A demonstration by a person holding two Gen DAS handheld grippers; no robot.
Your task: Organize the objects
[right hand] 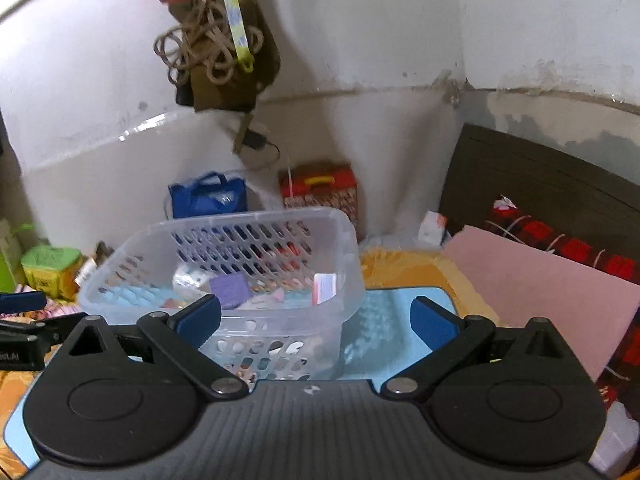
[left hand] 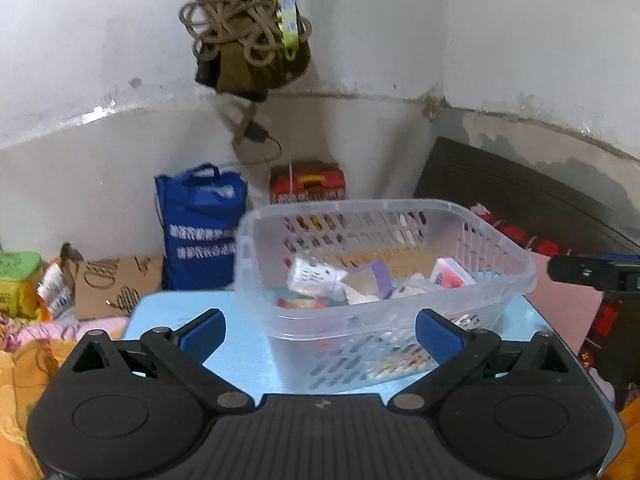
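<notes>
A clear slotted plastic basket (left hand: 256,248) stands on a light blue tabletop (left hand: 240,344); it also shows in the right wrist view (right hand: 352,248). Inside lie small items: a purple box (left hand: 378,276), a white and red box (left hand: 452,274) and a white packet (left hand: 312,276). My left gripper (left hand: 320,334) is open and empty, just in front of the basket's near wall. My right gripper (right hand: 316,320) is open and empty, near the basket's right front corner. The right gripper's tip (left hand: 592,272) shows at the right edge of the left wrist view.
A blue bag (left hand: 200,220) and a red box (left hand: 308,182) stand against the wall behind. Rope and bags (left hand: 248,28) hang on the wall. A pink board (right hand: 540,292) and dark headboard (right hand: 552,184) lie right. Cardboard (left hand: 116,284) and green packs (left hand: 16,280) lie left.
</notes>
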